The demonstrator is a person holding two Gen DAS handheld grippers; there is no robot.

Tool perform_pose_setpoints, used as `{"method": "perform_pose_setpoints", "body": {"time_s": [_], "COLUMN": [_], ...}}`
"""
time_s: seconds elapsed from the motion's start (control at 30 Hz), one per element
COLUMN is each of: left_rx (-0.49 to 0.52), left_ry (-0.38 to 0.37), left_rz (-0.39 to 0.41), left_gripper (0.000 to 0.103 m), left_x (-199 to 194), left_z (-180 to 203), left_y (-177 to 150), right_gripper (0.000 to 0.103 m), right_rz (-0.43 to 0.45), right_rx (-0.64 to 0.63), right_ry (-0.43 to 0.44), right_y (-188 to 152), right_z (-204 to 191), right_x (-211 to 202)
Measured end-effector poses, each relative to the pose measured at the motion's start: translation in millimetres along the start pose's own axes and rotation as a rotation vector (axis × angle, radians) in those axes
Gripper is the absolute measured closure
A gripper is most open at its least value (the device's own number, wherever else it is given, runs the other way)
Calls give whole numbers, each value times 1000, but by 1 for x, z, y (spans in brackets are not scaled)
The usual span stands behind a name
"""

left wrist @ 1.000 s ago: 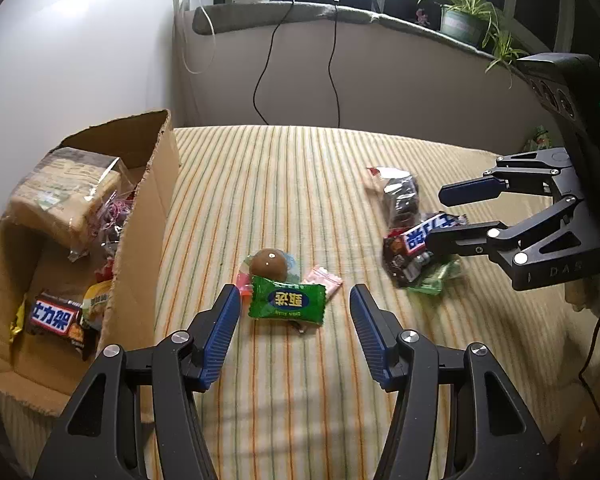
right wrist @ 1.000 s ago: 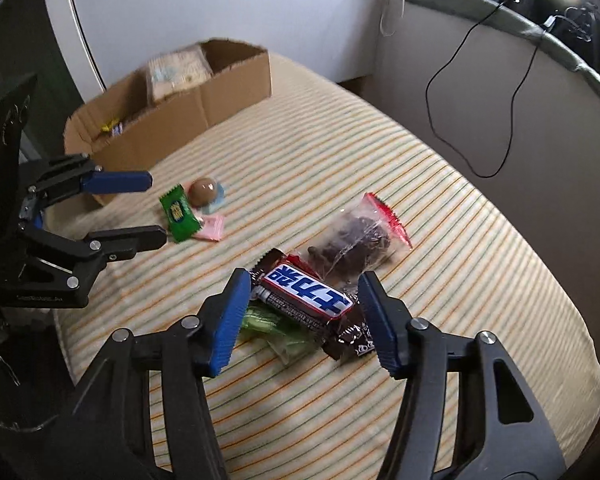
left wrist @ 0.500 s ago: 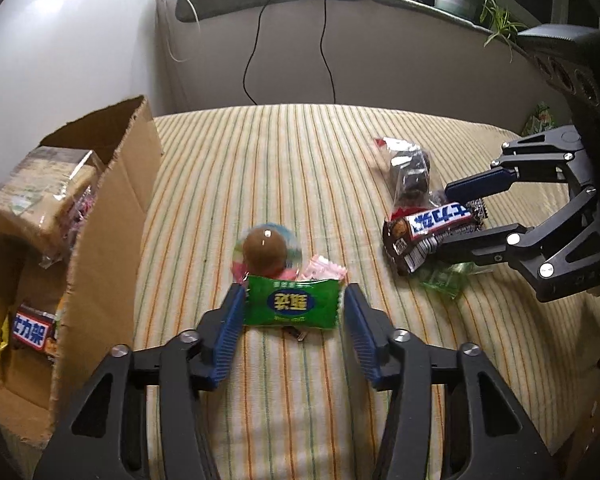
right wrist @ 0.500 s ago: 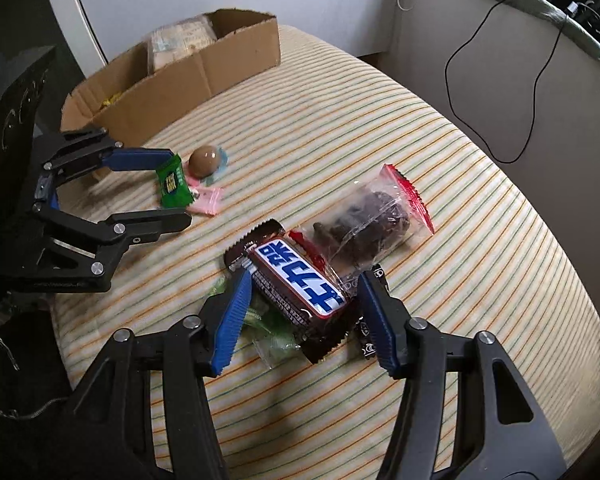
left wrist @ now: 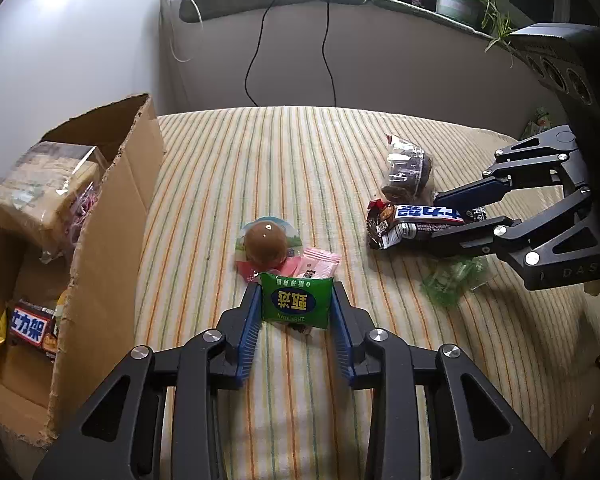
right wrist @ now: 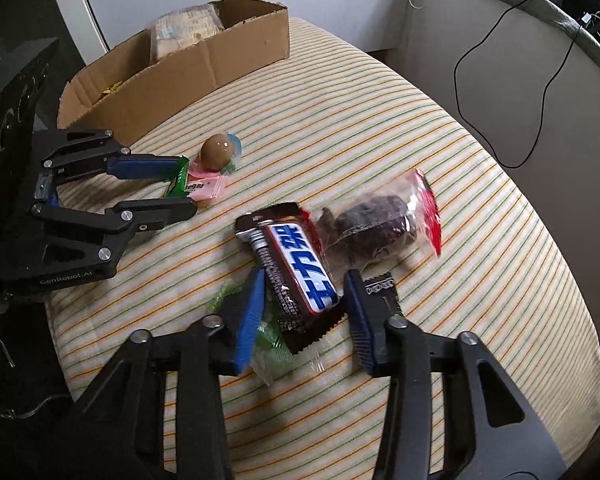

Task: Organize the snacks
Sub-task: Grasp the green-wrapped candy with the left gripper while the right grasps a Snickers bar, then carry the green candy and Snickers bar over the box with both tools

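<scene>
Your left gripper point(left wrist: 296, 306) was clamped on the green snack packet point(left wrist: 296, 303), pads flat against its two short edges so the thin wrapper could not fold away. Touching it beyond lay the pink sachet point(left wrist: 320, 263) and the brown chocolate egg point(left wrist: 266, 242), mid-cloth. Your right gripper point(right wrist: 304, 300) bracketed the blue-labelled chocolate bar point(right wrist: 302, 270); whether it was truly pinched, I cannot tell. That bar rested on a dark wrapper point(right wrist: 308, 330), beside the clear bag of dark snacks point(right wrist: 374, 228). The cardboard box point(left wrist: 112, 216) stood open at the striped cloth's point(left wrist: 300, 152) left edge, likely the destination.
</scene>
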State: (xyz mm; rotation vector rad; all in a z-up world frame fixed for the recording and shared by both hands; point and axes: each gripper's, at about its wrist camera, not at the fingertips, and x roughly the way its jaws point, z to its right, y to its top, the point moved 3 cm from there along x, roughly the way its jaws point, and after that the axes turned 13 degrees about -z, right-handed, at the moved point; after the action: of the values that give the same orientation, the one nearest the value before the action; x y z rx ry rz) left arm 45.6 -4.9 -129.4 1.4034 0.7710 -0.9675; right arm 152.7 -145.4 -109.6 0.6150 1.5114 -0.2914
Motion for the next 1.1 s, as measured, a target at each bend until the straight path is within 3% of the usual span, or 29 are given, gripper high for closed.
{"method": "perform_pose_setpoints", "body": {"time_s": [0.2, 0.73, 1.1], "left_rx": [-8, -22, -76], "left_ry": [-21, -55, -23], "left_rz": [8, 82, 158], "left_gripper": [72, 72, 72], "left_x": [-7, -43, -73], "left_z": [1, 3, -36], "left_y": [-5, -12, -12], "right_gripper": [72, 73, 73], "right_rz": [16, 99, 174], "right_rx": [6, 47, 21], "right_ry": [0, -25, -35], "right_y": [-2, -13, 7], "right_z": [-3, -12, -36], "right_x": [-4, -35, -66]}}
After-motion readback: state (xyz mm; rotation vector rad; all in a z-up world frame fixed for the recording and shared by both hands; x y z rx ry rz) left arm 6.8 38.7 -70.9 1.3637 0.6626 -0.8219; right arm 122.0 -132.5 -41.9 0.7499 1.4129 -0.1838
